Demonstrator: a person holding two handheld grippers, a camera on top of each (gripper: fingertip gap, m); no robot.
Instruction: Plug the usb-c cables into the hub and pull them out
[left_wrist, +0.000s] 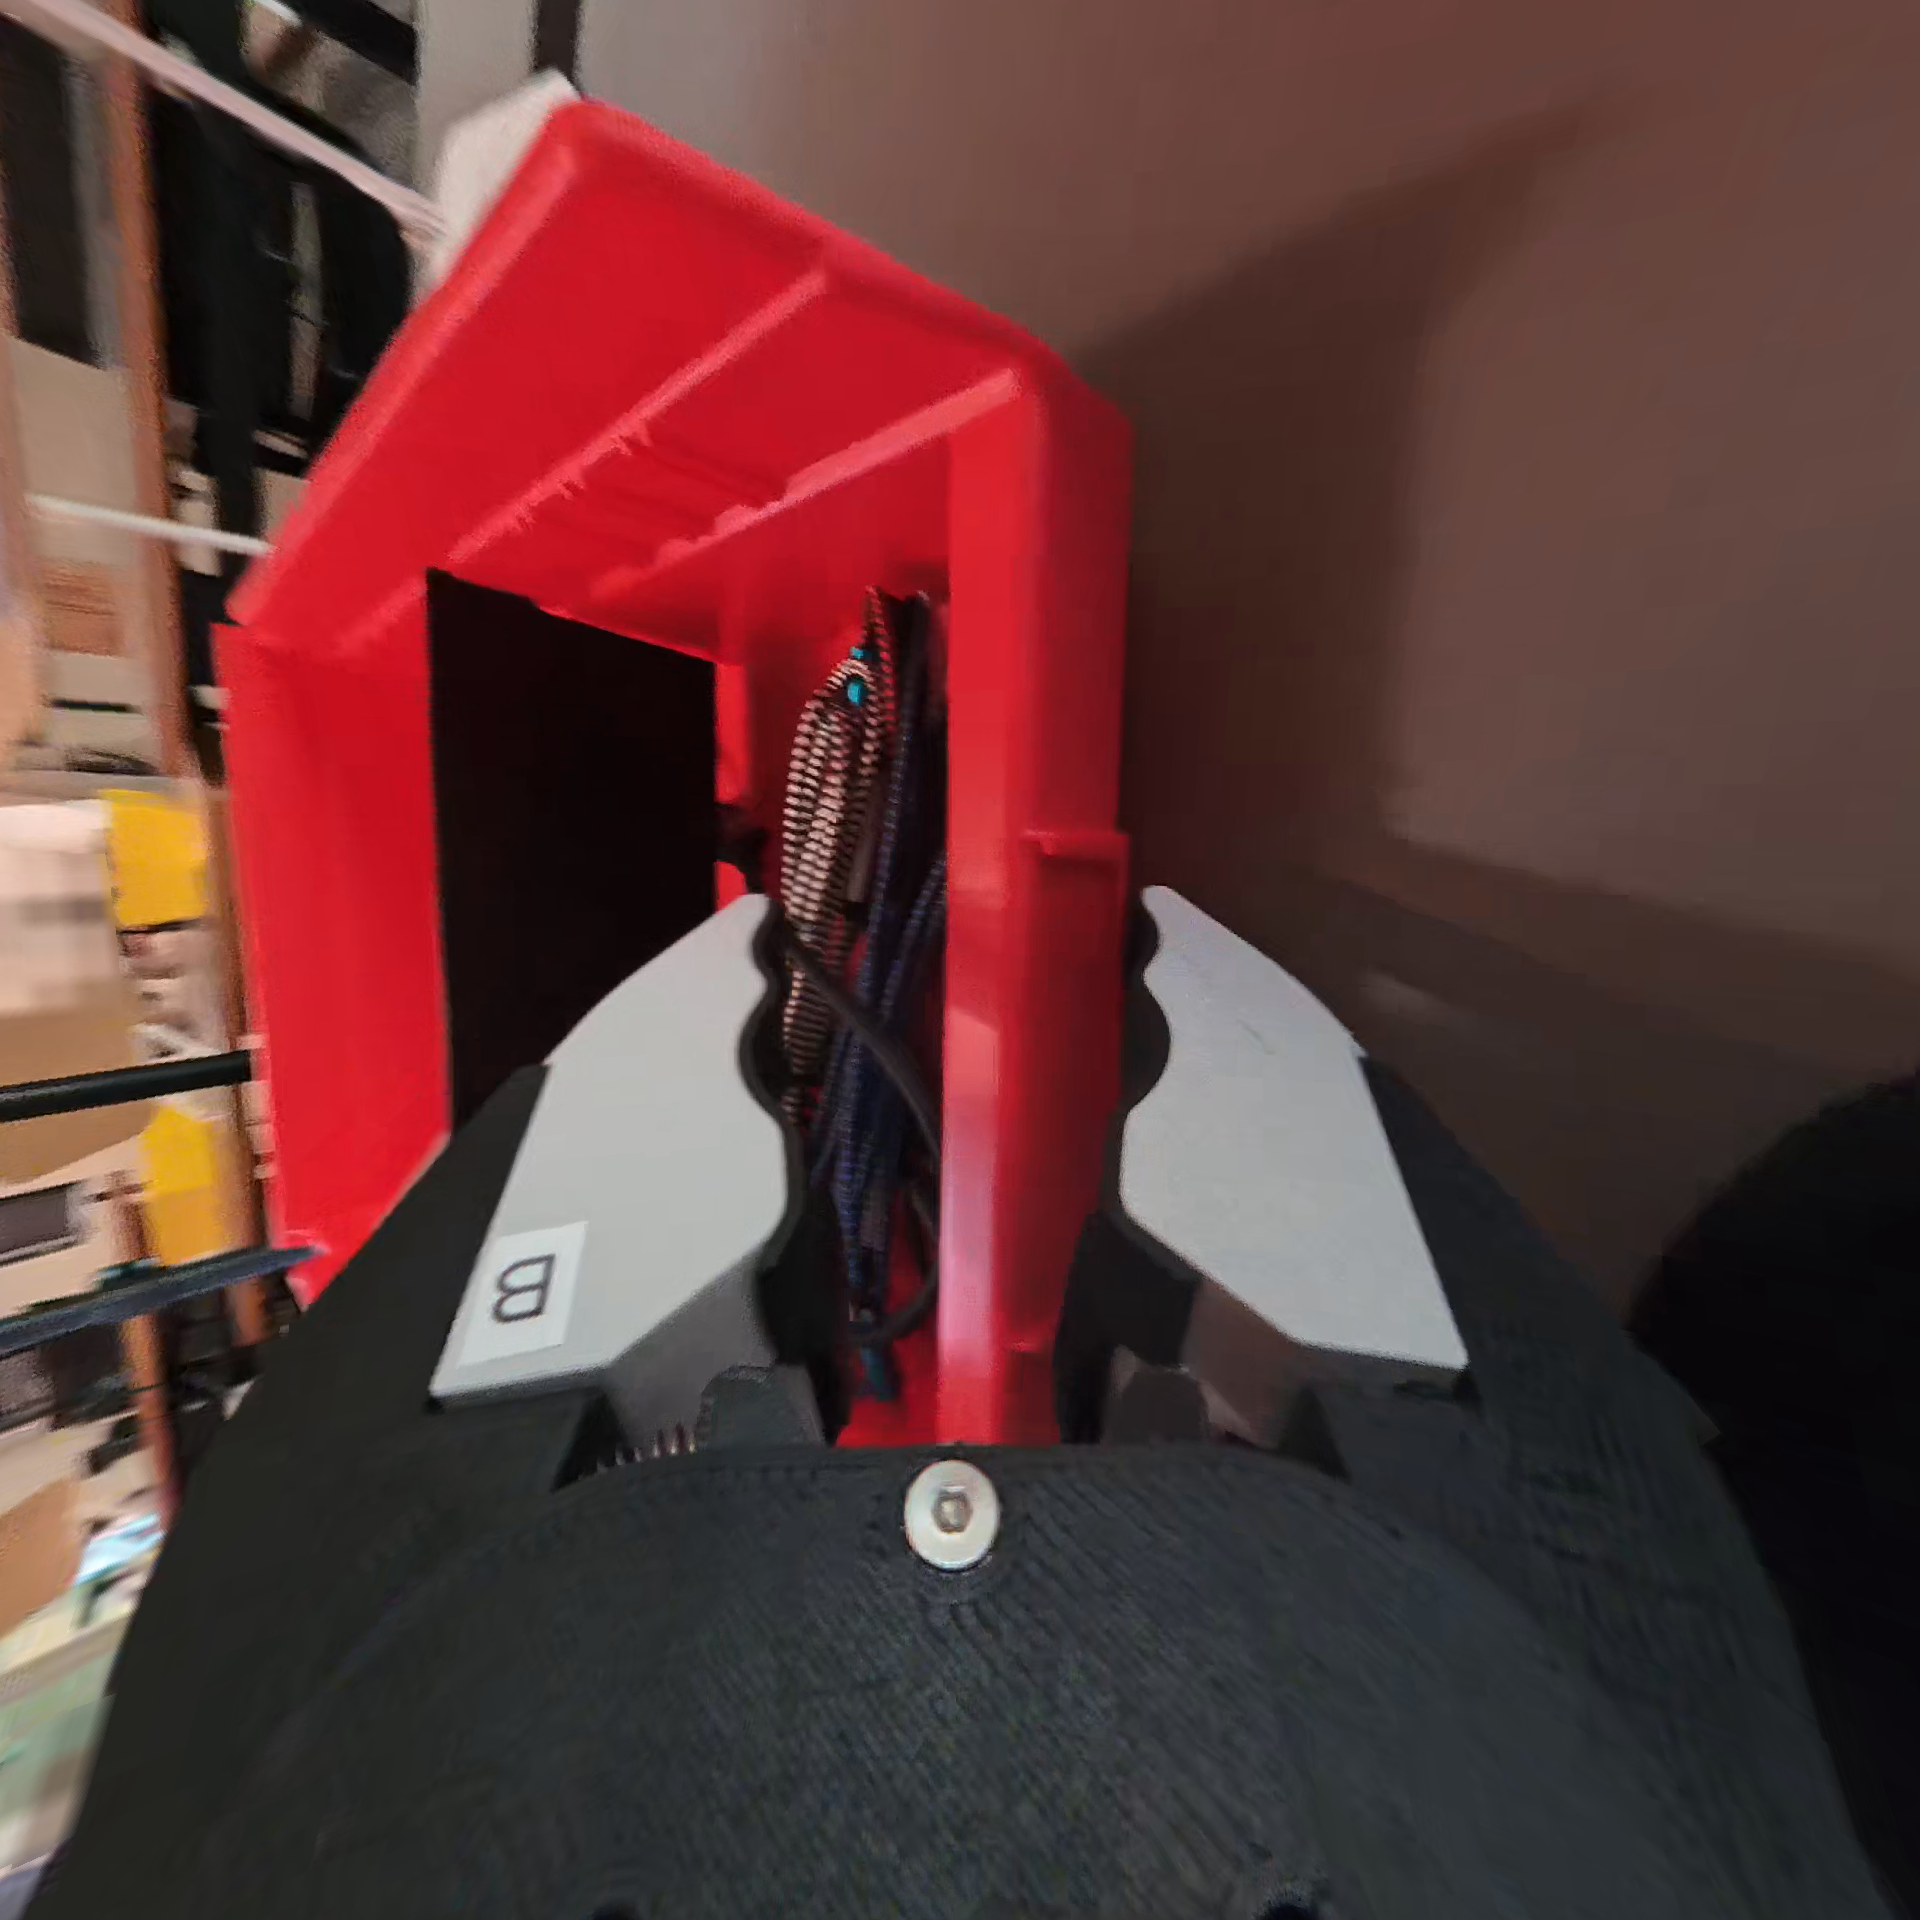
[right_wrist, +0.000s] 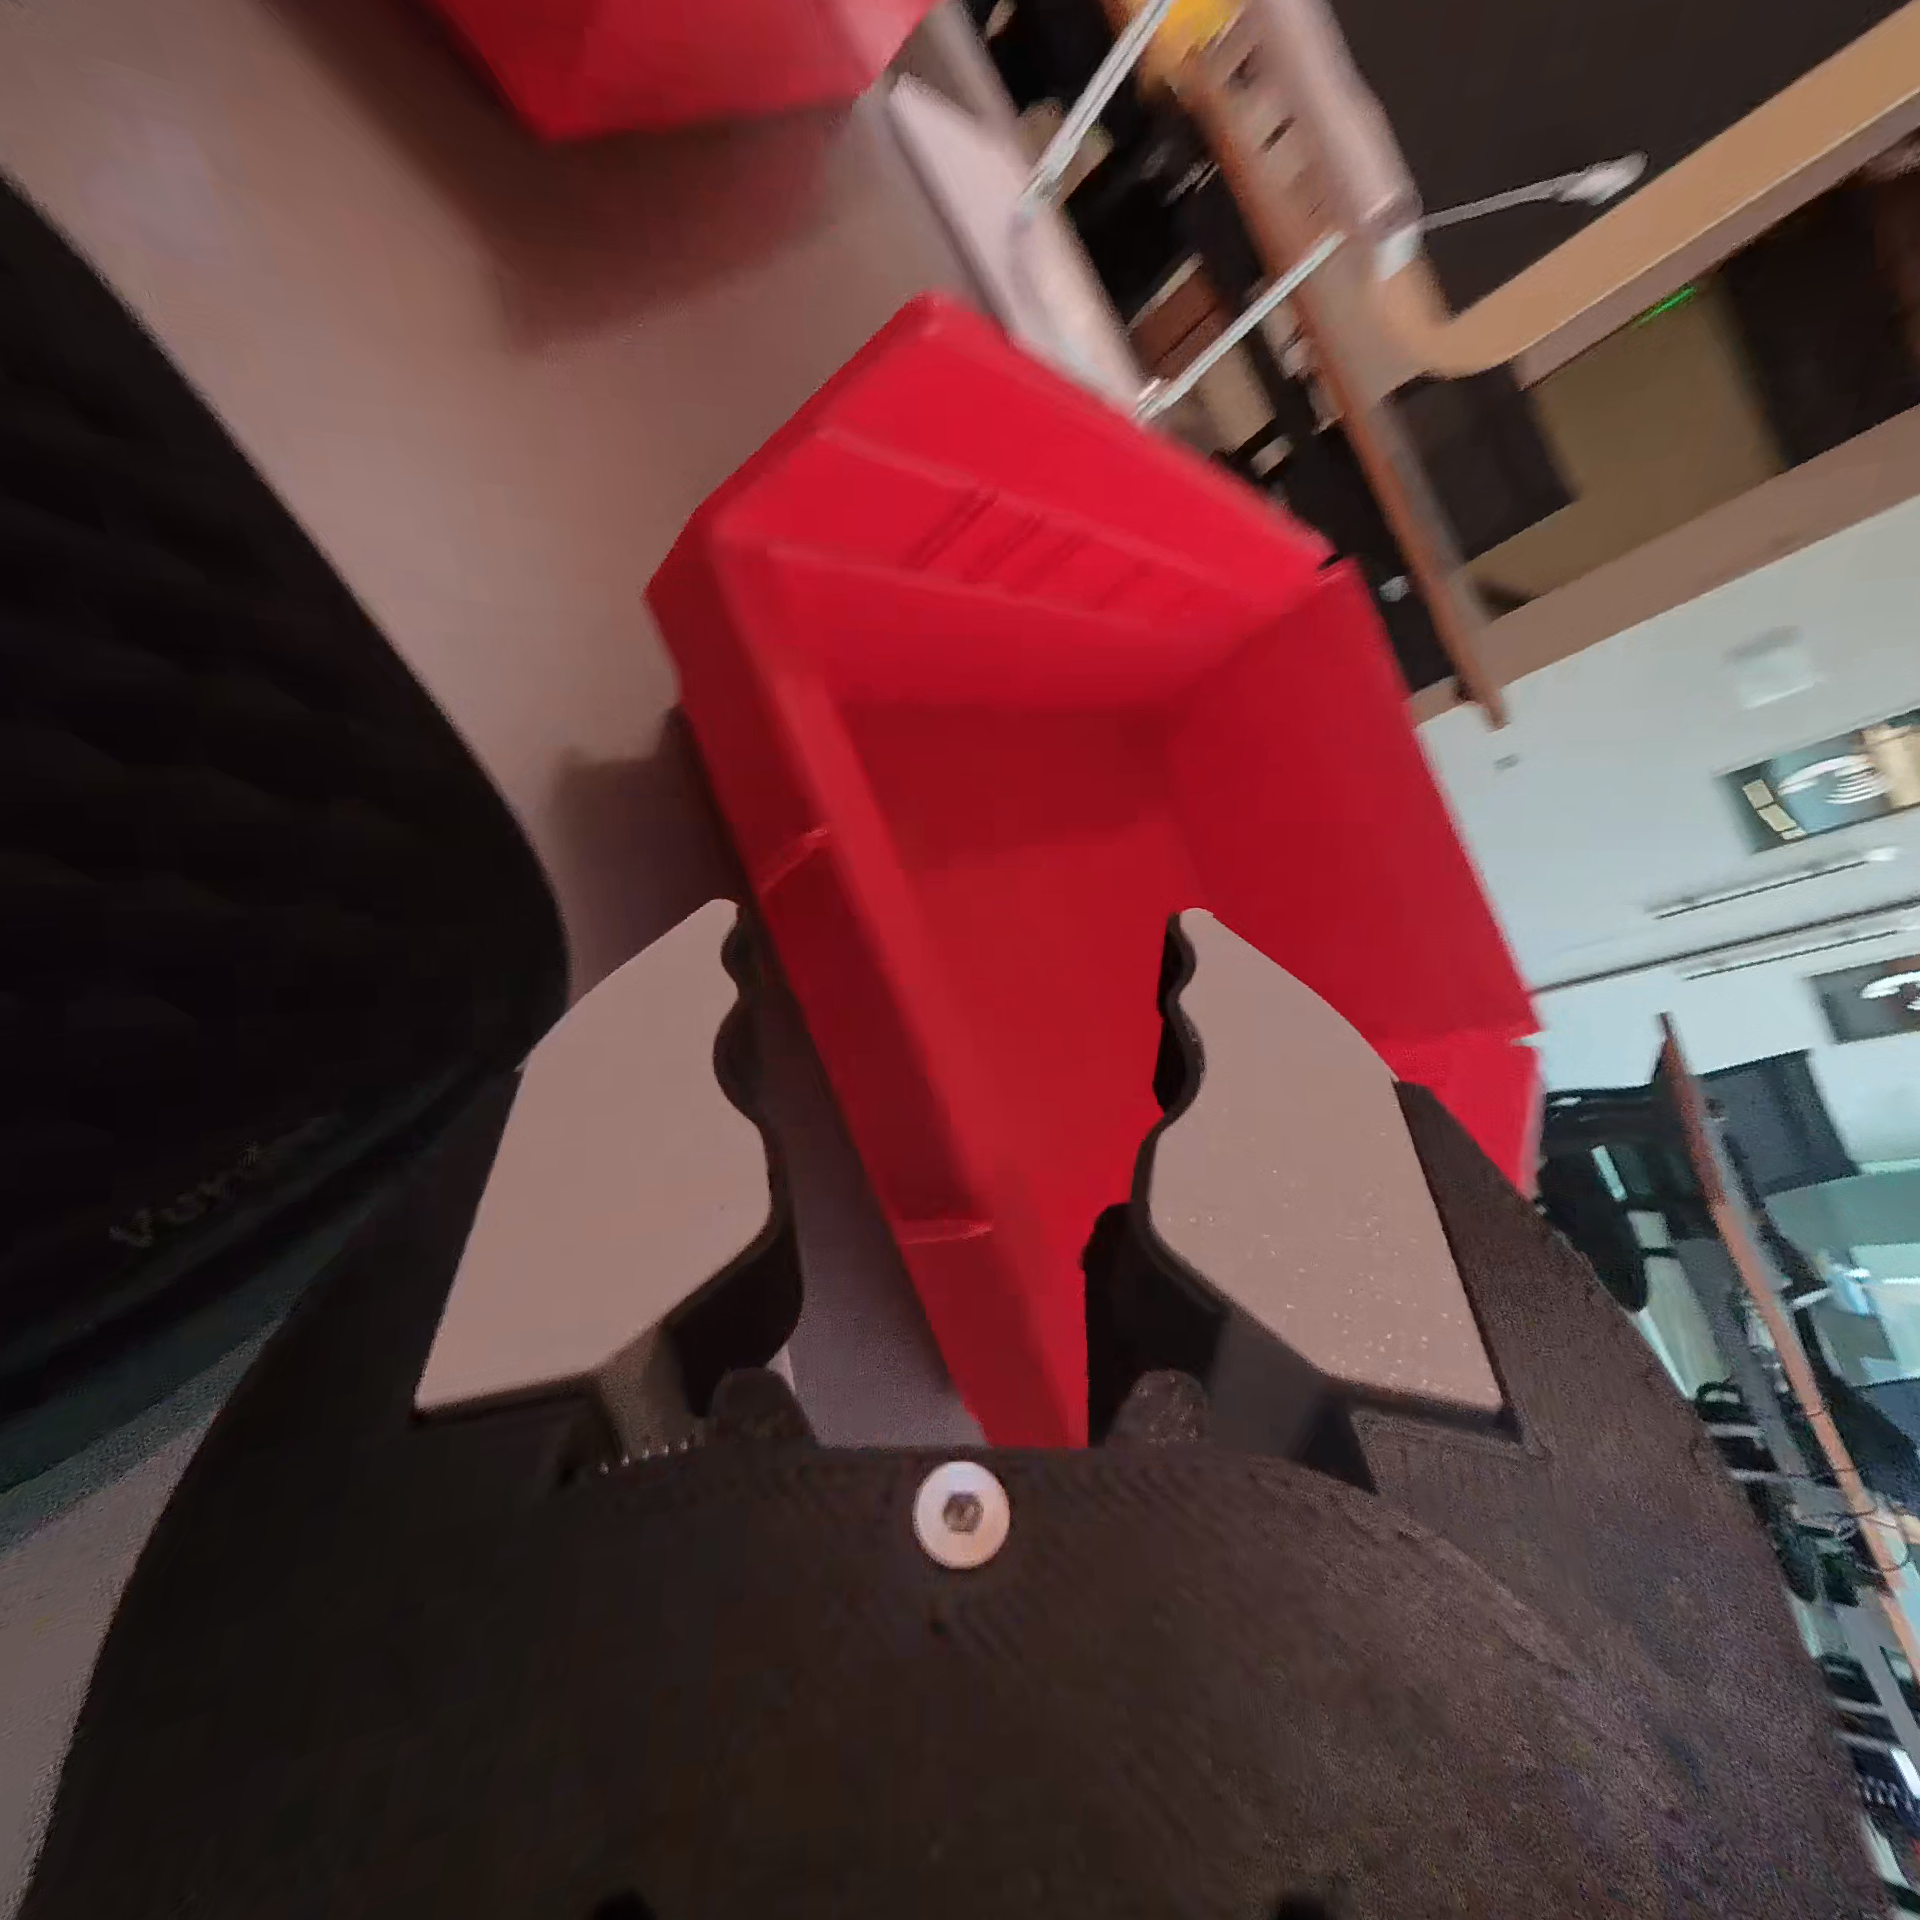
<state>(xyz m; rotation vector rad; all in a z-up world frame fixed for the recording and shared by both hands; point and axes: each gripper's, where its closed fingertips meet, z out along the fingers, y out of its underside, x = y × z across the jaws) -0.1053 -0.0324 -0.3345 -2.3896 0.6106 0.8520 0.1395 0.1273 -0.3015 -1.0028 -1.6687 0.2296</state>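
A red bin (left_wrist: 623, 364) on the table holds a bundle of braided cables (left_wrist: 831, 810), copper-striped and dark blue, next to a black rectangular block (left_wrist: 571, 831). I cannot tell whether that block is the hub. My left gripper (left_wrist: 956, 899) is open and straddles the bin's right wall, with one finger inside against the cables and the other outside. In the right wrist view a second red bin (right_wrist: 1039, 779) looks empty. My right gripper (right_wrist: 958, 914) is open and straddles its left wall. Both views are tilted and blurred.
The bins sit on a brownish-grey table (left_wrist: 1455, 520). Another red bin's corner (right_wrist: 665, 62) shows at the top of the right wrist view. A large black curved object (right_wrist: 208, 831) lies at the left there, and a dark shape (left_wrist: 1797, 1351) at the right of the left wrist view. Shelves (left_wrist: 104, 727) stand beyond. The grippers' ends are close to 30 cm from one another.
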